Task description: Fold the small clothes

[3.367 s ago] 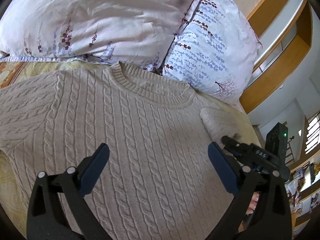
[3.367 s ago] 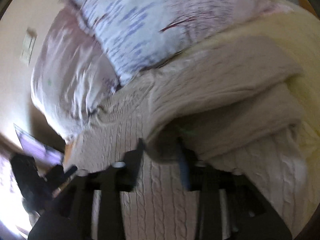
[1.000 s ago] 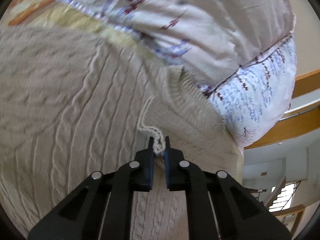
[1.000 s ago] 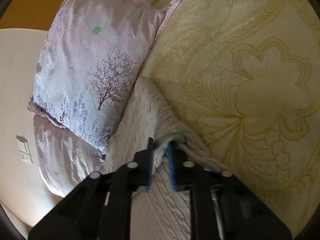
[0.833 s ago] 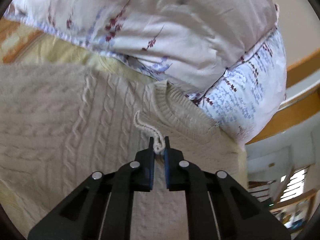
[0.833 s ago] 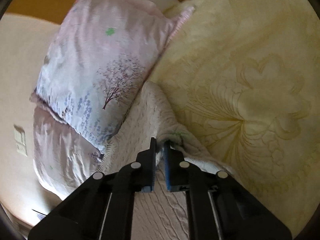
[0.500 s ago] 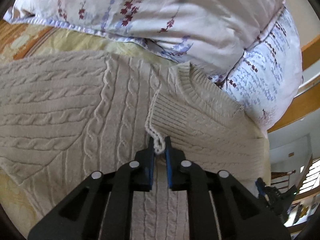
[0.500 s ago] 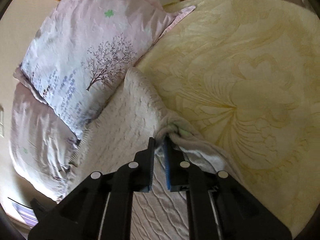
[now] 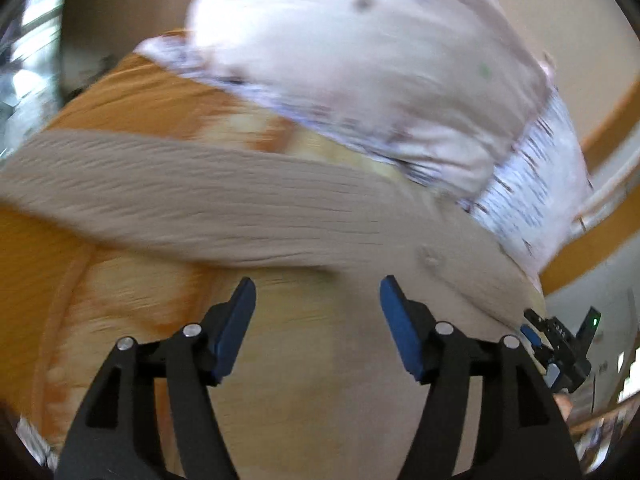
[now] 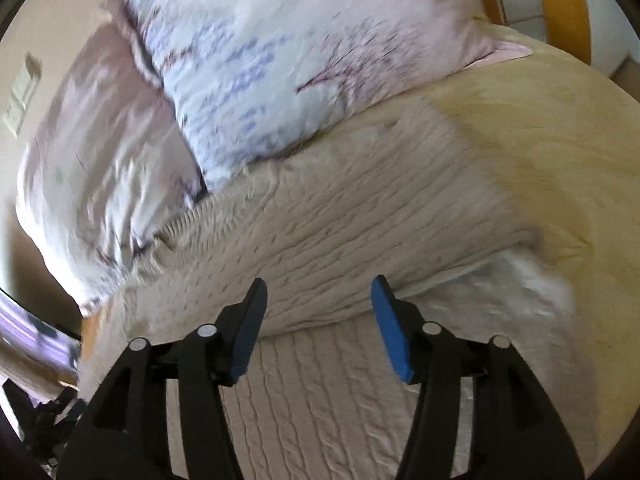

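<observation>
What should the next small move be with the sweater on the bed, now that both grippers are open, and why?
Probably bring the left gripper down to the left sleeve and close on it. That sleeve lies spread out across the bedspread, while on the right side a flap of the sweater is already folded over its body. The right gripper is open too.

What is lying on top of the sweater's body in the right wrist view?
A folded-over part of the sweater lies across its cabled body, apparently a sleeve. Whatever sits beneath that fold is covered. Pillows lie behind it.

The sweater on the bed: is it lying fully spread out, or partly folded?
Partly folded. In the right wrist view one side of the sweater lies doubled over its cable-knit front, with a raised folded edge. Both claws are open and hold nothing.
</observation>
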Available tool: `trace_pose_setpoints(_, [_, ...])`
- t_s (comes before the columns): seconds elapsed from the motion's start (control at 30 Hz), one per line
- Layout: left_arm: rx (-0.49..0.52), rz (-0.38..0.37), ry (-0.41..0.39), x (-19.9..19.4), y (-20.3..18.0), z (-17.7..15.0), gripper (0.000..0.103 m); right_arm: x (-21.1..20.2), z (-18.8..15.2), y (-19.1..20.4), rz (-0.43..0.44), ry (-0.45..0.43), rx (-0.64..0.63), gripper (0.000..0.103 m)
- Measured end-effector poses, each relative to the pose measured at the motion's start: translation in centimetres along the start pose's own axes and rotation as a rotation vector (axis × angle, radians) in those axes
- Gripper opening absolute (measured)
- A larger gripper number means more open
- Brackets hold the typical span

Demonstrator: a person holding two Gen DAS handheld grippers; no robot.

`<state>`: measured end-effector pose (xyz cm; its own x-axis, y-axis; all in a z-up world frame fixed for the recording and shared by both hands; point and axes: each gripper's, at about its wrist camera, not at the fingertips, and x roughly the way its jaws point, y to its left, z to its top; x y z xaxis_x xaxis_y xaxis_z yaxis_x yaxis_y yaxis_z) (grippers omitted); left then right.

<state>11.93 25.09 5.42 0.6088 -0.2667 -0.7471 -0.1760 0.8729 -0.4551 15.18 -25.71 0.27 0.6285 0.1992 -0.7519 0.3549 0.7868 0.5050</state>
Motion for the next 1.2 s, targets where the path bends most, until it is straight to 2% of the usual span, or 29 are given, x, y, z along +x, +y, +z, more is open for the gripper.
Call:
trace_pose_setpoints(0.03, [-0.042, 0.026, -0.003, -0.6, 1.7, 0.1, 0.064, 0.7, -0.2, 0.3, -0.010, 0.027, -0.011, 0.067])
trace_pose_setpoints(0.1, [-0.126, 0.051, -0.002, -1.3, 4.8, 0.2, 0.063, 0.6, -0.4, 0.9, -0.027, 0.009, -0.032, 0.073])
trace_pose_setpoints(0.13, [-0.184, 0.045, -0.004, -1.7, 6.5, 0.3, 0.063, 0.6, -0.4, 0.8, -0.014, 0.018, -0.024, 0.076])
trace_pose_setpoints(0.27, [-0.348, 0.035, -0.039, -2.3, 10.8, 1.1, 0.062, 0.3, -0.7, -0.2, 0.067, 0.055, 0.059, 0.076])
trace_pose_setpoints(0.37, [-0.483, 0.011, -0.064, -2.3, 14.0, 1.6, 0.055, -0.2, -0.9, -0.7, 0.095, 0.064, 0.092, 0.076])
trace_pose_setpoints(0.4, [-0.529, 0.004, -0.076, -2.1, 14.9, 1.8, 0.050, -0.4, -0.9, -0.7, 0.099, 0.064, 0.091, 0.076])
trace_pose_setpoints(0.47, [-0.581, -0.012, -0.102, -2.1, 16.1, 2.1, 0.043, -0.9, -0.8, -0.6, 0.107, 0.063, 0.090, 0.076])
trace_pose_setpoints(0.63, [-0.703, -0.019, -0.163, -2.0, 18.1, 2.8, 0.034, -1.7, -0.6, -0.4, 0.134, 0.048, 0.092, 0.076])
trace_pose_setpoints(0.7, [-0.740, -0.013, -0.178, -1.8, 18.8, 3.0, 0.024, -1.9, -0.5, -0.3, 0.144, 0.046, 0.089, 0.076])
trace_pose_setpoints(0.83, [-0.776, -0.005, -0.182, -1.8, 19.4, 3.3, 0.017, -2.2, -0.4, -0.1, 0.158, 0.042, 0.076, 0.076])
trace_pose_setpoints(0.87, [-0.777, -0.002, -0.185, -1.8, 19.6, 3.3, 0.009, -2.2, -0.4, -0.1, 0.160, 0.042, 0.074, 0.076])
trace_pose_setpoints(0.9, [-0.772, -0.007, -0.194, -1.9, 19.5, 3.4, 0.007, -2.2, -0.4, -0.1, 0.163, 0.043, 0.073, 0.076])
trace_pose_setpoints(1.03, [-0.726, -0.040, -0.250, -2.6, 18.3, 4.3, 0.006, -2.0, -0.6, 0.0, 0.174, 0.055, 0.069, 0.076])
trace_pose_setpoints(1.2, [-0.626, -0.125, -0.310, -3.8, 14.0, 6.6, 0.006, -2.2, -0.5, -0.1, 0.182, 0.047, 0.054, 0.076])
